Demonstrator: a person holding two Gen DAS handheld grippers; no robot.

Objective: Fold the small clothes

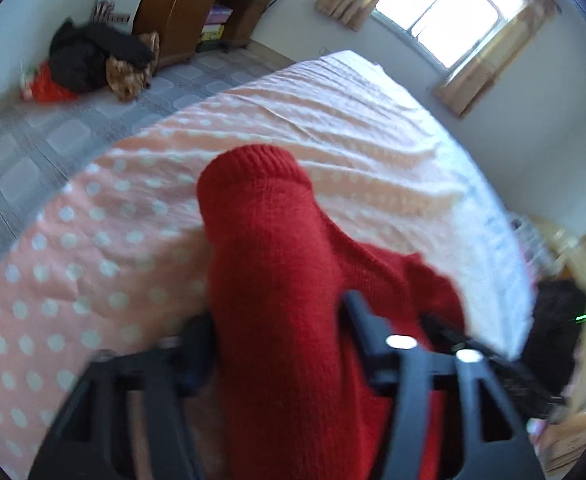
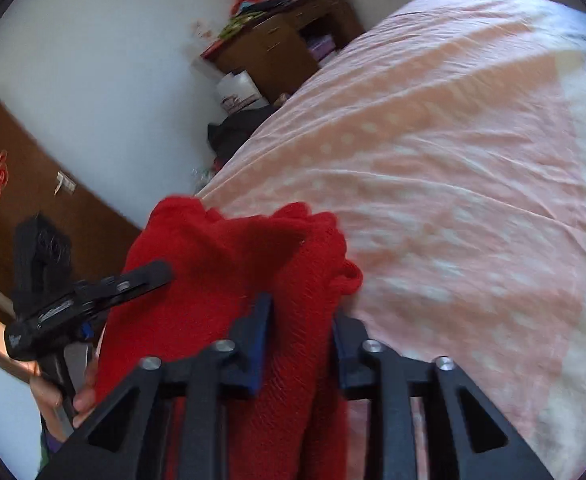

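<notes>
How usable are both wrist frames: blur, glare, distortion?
Left wrist: window blown out, motion blur at the edges, red sweater fairly sharp. Right wrist: bedspread smeared by motion blur, dots streaked; heavy fisheye curvature and dark corner vignette in both.

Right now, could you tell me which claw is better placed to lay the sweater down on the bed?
Probably the left claw: the sweater sleeve it grips reaches forward over the bed.

sunlit window point(image 1: 449, 12) | wooden cabinet point(image 1: 181, 8) | grey tiled floor point(image 1: 33, 140)
</notes>
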